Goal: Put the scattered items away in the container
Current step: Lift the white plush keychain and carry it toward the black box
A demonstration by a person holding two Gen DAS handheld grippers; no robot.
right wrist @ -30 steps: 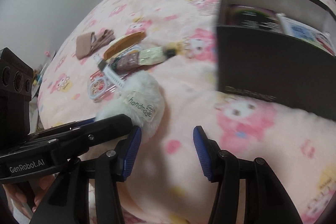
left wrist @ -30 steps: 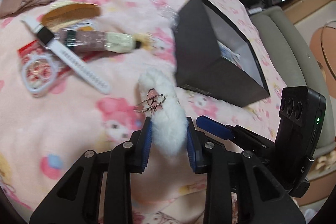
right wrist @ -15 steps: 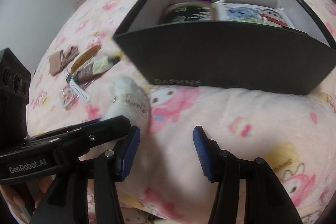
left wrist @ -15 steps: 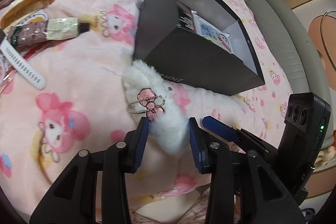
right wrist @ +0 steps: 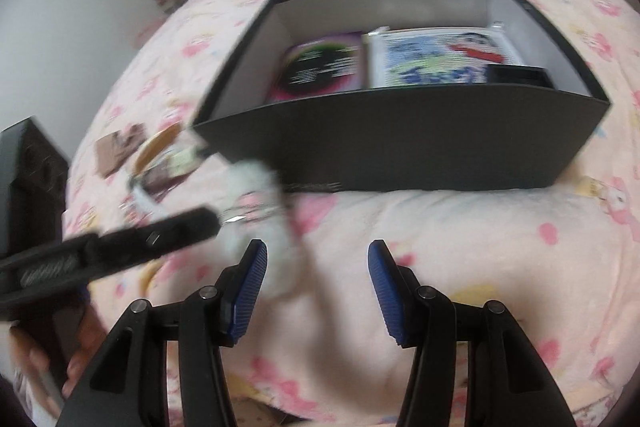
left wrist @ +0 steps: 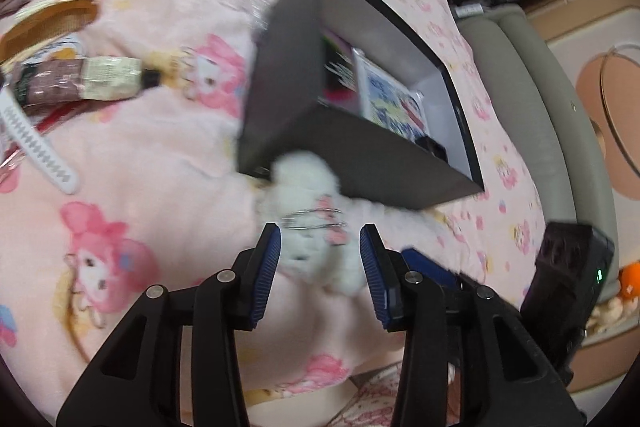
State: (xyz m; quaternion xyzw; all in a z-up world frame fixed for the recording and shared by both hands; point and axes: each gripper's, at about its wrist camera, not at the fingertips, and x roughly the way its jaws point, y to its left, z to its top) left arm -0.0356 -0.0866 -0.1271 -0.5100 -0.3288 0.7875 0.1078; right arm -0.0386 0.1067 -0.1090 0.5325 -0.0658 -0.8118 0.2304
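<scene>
the left gripper has its ribbed blue jaws pinching a fluffy white plush charm with a thin metal ring, just in front of the matte black box at 12 o'clock. only the right wrist view looks squarely into the box, where glossy printed packets lie flat. the right gripper has its jaws spread over the soft pink blanket, gripping nothing. at 10 o'clock a tube lies scattered.

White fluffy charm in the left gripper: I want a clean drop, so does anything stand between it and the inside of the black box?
Only the black box's near wall: the white fluffy charm sits low against it and must clear its rim.
</scene>
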